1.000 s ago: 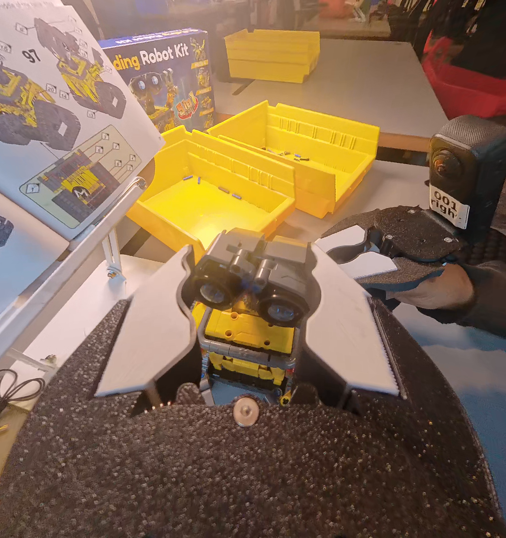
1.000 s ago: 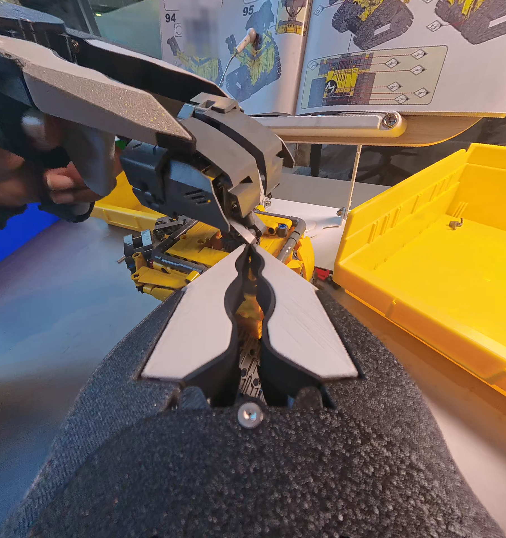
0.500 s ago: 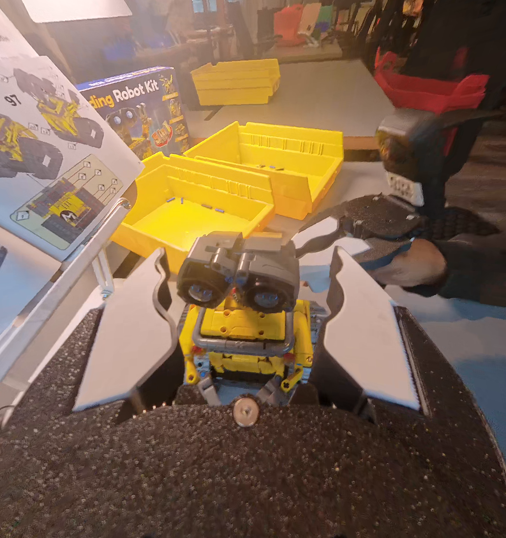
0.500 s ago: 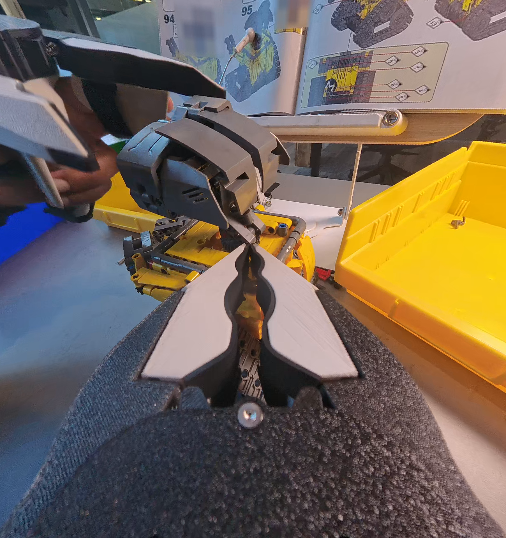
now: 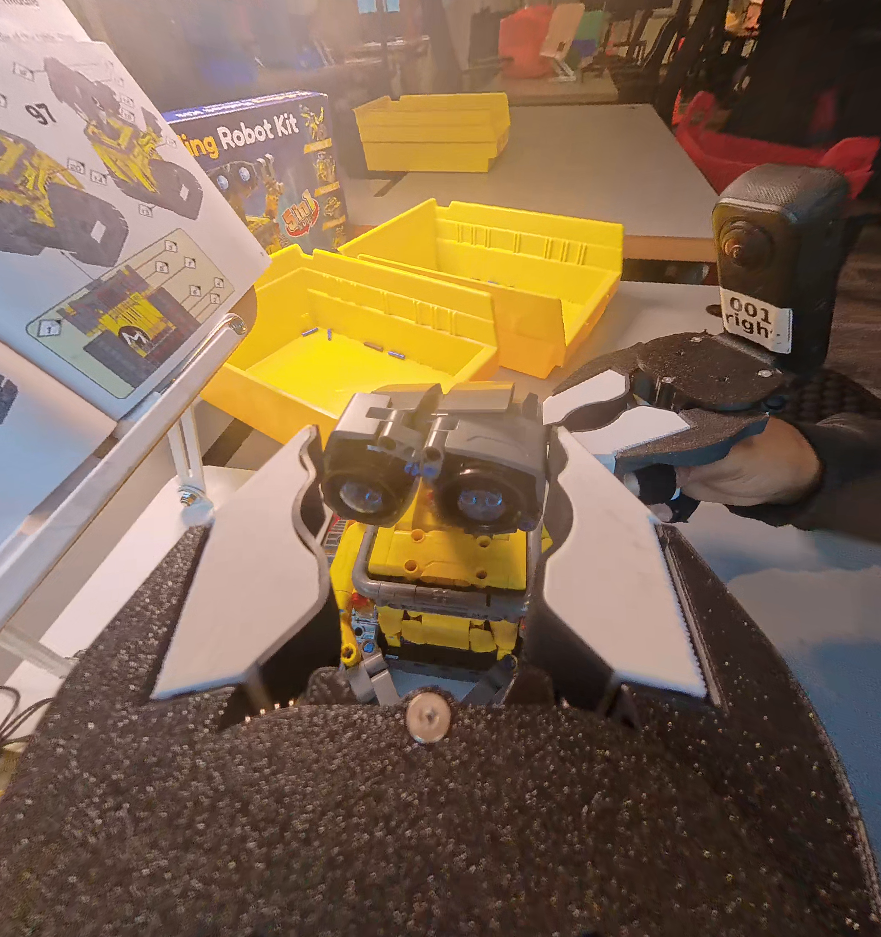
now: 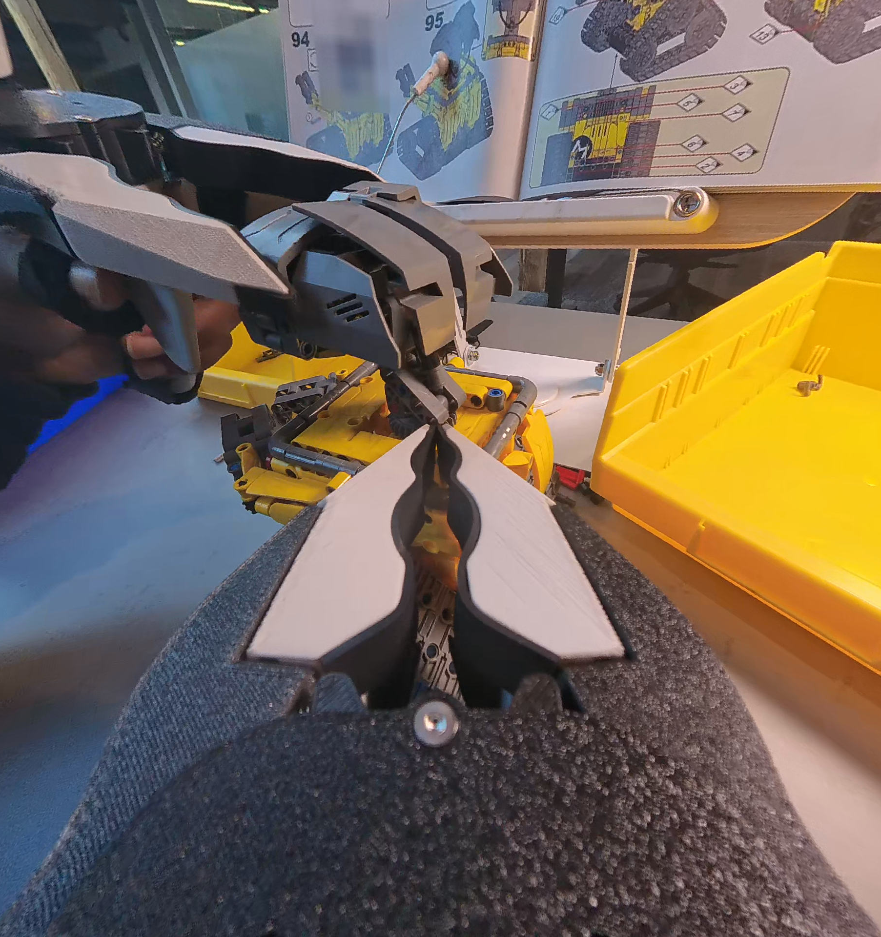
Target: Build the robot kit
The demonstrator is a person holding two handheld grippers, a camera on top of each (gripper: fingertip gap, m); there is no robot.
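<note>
Left gripper [image 5: 431,436]: clenched on the grey head [image 6: 367,284] of the toy robot [image 5: 428,557], 1 finger against each side of it.
Right gripper [image 6: 434,431]: closed to a slit, its tips nipping the grey neck piece just under the head, as far as its own view shows.
Toy robot: stands on the grey bench [image 6: 98,507] between the 2 grippers, yellow body low, head raised on a thin neck.
Around it: 2 yellow bins [image 5: 357,355] just behind; an open instruction booklet [image 5: 98,228] on a tilted stand to the left; a blue kit box [image 5: 271,167] and stacked bins [image 5: 428,132] farther back.
Risk, neck: the neck looks like the weakest joint; a twist or pull from the left gripper against the right's pinch could pop it apart.
Risk, grip: the head's sides are sloped and smooth, so the fingers could slide off forward.
Risk, body: nothing visibly pins the body down, so a sideways pull might tip it toward the nearest bin.
Only in left wrist view: the robot's 2 round eyes, the small pins [image 5: 377,347] in the near bin, and the hand [image 5: 747,471] on the right gripper.
Only in right wrist view: the neck joint, the head's vented side, and 1 small part [image 6: 808,386] in the near bin.
</note>
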